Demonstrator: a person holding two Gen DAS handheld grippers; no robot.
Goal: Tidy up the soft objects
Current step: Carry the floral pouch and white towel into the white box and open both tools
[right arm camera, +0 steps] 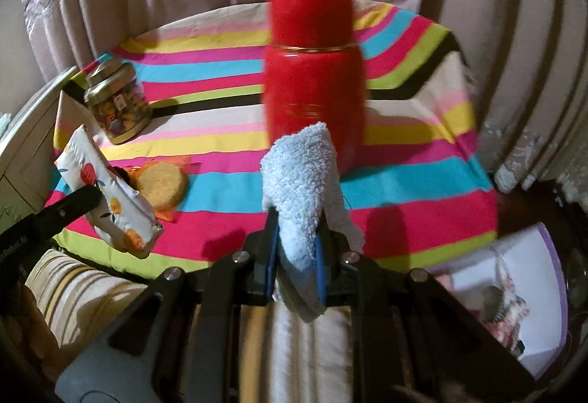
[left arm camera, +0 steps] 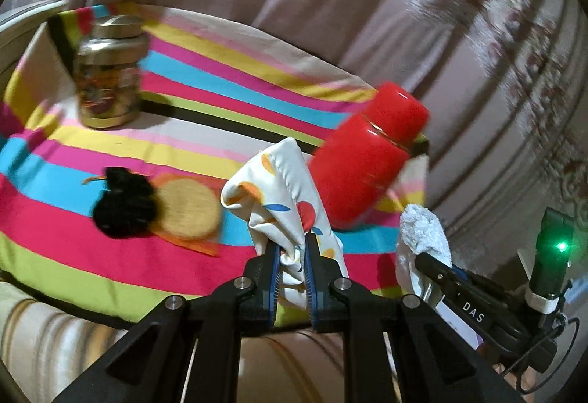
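My left gripper is shut on a white padded cloth with coloured spots, which sticks up between its fingers above the striped table. The same spotted cloth and the left gripper's finger show at the left of the right wrist view. My right gripper is shut on a pale blue fluffy towel, lifted clear of the table. That towel also shows at the lower right of the left wrist view. A black fuzzy item and a round tan sponge lie on the cloth.
A tall red flask stands mid-table, right behind the towel. A gold-lidded jar stands at the far left. The striped tablecloth covers the round table; curtains hang behind. A white and purple box sits low at the right.
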